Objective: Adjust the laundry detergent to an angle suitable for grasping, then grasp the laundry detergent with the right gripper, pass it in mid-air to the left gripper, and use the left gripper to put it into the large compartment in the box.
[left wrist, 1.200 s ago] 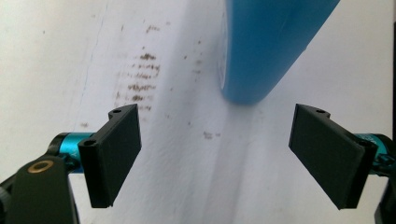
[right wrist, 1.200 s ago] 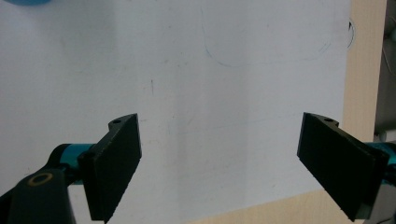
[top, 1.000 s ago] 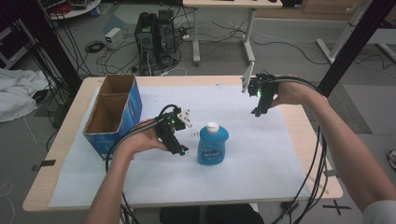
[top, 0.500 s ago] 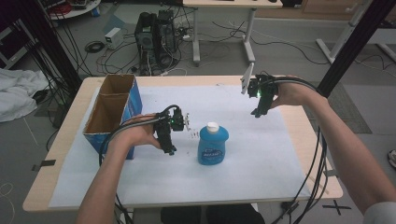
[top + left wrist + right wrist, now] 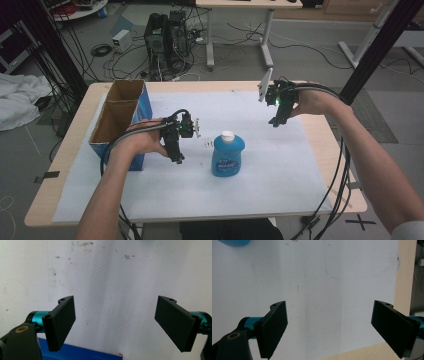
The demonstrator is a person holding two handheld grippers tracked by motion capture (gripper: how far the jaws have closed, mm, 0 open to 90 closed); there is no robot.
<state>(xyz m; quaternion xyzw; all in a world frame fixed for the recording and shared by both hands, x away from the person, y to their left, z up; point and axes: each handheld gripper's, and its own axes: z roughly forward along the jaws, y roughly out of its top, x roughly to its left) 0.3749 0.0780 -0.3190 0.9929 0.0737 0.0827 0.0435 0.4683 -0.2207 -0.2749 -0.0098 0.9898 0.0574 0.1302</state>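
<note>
Beside the blue box (image 5: 120,125), I have pulled my left gripper (image 5: 176,150) away from the blue bottle (image 5: 227,155); its jaws are wide open, holding nothing. My right gripper (image 5: 276,119) stays far back, open too, so the bottle stands alone mid-table, waiting for a grab.

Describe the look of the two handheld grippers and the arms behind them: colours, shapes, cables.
Both grippers, left gripper and right gripper, are black-bodied, each with a small green light. Their jaws are flat black rectangular plates on teal cylindrical mounts, with a brass-coloured ring on the black housing at lower left. The right gripper carries a grey three-cornered plate. Black cables trail from each along the bare forearms; a white sleeve edge shows at the right arm.
</note>
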